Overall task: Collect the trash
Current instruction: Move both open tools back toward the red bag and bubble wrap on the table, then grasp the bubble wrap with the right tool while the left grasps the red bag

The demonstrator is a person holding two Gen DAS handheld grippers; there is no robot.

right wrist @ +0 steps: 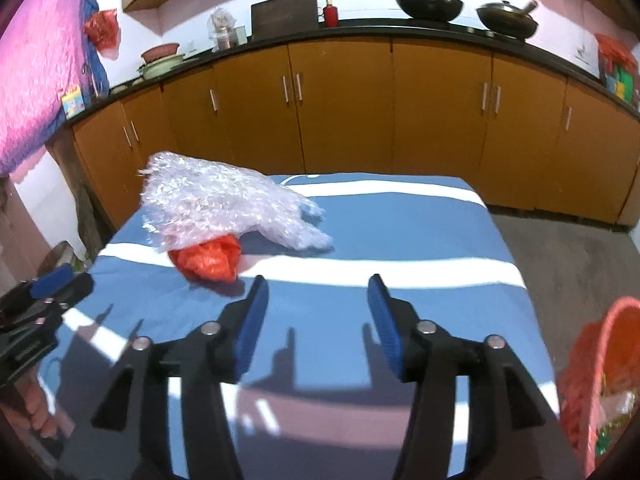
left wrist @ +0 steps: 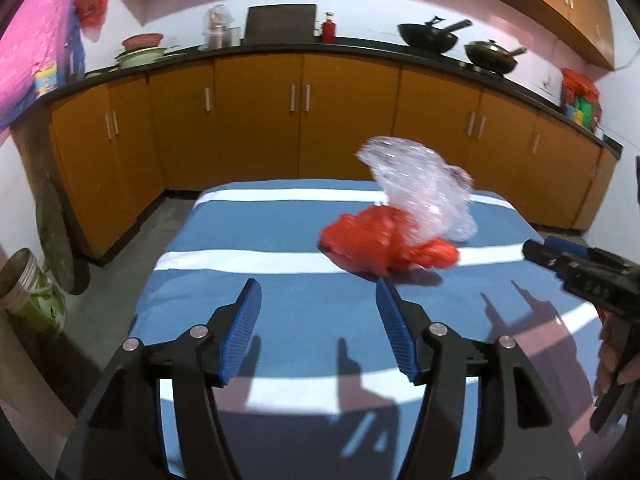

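red bag (left wrist: 384, 244) under bubble wrap (left wrist: 420, 188) lies beyond both grippers' open, empty fingers (left wrist: 248, 320).

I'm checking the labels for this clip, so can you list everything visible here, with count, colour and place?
Bubble wrap: one, clear, on the table, lying over the red bag.
Plastic bag: one, red, crumpled on the table under the wrap.
Table: one, blue cloth with white stripes, centre.
Basket: one, red, at the table's right edge, with scraps inside.
Cabinets: one orange row under a black counter, behind the table.
Pans: two, black, on the counter at right.
Bottle: one, red, on the counter.
Bowls: a stack, pink and green, on the counter at left.
Hanging bag: one, red, on the wall at left.
Left gripper: black with blue pads, open, empty.
Right gripper: the same, open, empty.
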